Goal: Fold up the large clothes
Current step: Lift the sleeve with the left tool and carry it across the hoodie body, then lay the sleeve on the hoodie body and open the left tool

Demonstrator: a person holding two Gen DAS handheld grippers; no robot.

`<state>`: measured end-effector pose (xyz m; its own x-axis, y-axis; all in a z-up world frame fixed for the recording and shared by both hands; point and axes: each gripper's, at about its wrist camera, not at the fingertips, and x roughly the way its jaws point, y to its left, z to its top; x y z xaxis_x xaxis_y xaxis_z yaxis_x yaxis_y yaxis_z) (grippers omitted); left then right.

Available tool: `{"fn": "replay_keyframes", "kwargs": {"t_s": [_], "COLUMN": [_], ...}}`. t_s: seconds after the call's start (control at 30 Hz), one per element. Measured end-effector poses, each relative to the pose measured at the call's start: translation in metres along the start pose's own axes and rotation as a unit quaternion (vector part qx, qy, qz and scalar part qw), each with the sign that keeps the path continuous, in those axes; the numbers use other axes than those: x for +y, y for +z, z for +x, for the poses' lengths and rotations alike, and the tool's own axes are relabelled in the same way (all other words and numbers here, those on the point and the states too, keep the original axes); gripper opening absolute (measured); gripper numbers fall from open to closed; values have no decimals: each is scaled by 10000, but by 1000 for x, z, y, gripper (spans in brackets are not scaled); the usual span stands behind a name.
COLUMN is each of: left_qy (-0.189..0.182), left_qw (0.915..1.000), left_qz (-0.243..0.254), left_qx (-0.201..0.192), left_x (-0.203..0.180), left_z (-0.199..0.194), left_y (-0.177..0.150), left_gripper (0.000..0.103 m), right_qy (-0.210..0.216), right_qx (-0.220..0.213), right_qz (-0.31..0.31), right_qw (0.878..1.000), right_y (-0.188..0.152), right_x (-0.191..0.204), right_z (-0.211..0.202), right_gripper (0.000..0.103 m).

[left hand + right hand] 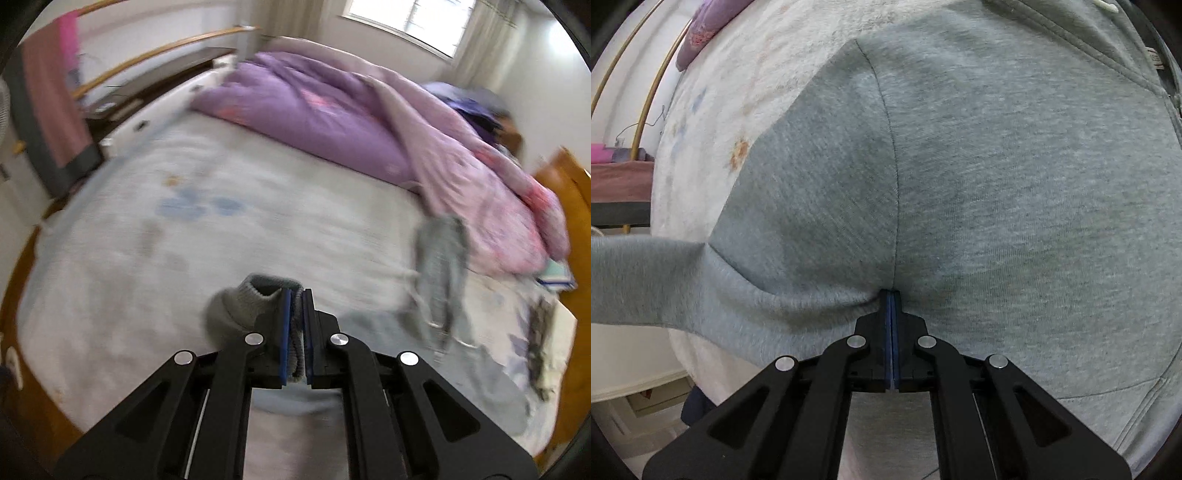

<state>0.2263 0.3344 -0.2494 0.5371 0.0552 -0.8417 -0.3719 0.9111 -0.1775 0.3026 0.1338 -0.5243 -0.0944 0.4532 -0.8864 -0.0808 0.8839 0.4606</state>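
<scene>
Now grey hoodie (pixel 997 166) in right claw (pixel 891 295)

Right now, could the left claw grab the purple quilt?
Probably not as things stand. The left claw is already shut on the grey sleeve cuff, and the purple quilt lies far across the bed.

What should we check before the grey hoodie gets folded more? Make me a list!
1. Left gripper jaws shut on the ribbed sleeve cuff: ok.
2. Right gripper jaws pinching the grey hoodie at its seam: ok.
3. Sleeve pulled straight away from the body: ok.
4. Hoodie body lying flat on the bed sheet: ok in the right wrist view.
5. Purple quilt clear of the hoodie: cannot tell.
</scene>
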Motion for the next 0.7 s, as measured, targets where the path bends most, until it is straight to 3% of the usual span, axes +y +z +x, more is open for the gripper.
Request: {"fn": "replay_keyframes", "kwargs": {"t_s": [0.13, 0.3, 0.4, 0.57, 0.67, 0.7], "left_qy": [-267, -559, -794, -969, -1083, -1088], "left_qw": [9983, 9899, 9798, 9624, 9486, 9389], "left_qz": [493, 1196, 1556, 2030, 2189, 2264], "left_qx": [165, 519, 970, 1524, 2013, 2355], "left_x": [-83, -178, -243, -320, -357, -369], "left_z": [15, 44, 77, 134, 171, 187], "left_y": [-17, -49, -80, -133, -172, -189], "left_gripper": [6, 6, 6, 6, 7, 10], "right_qy": [448, 853, 541, -130, -400, -515], "right_qx": [-46, -709, -1129, -1396, -1445, -1447], "right_qz": [246, 968, 1636, 2343, 2662, 2771], "right_qw": [9987, 9891, 9786, 9620, 9522, 9485], "right_y": [-3, -17, -42, -79, -100, -106], "right_x": [-23, -90, -165, -257, -306, -319], "right_z": [-22, -93, -141, -193, -214, -219], "right_gripper": [0, 0, 1, 1, 1, 1]}}
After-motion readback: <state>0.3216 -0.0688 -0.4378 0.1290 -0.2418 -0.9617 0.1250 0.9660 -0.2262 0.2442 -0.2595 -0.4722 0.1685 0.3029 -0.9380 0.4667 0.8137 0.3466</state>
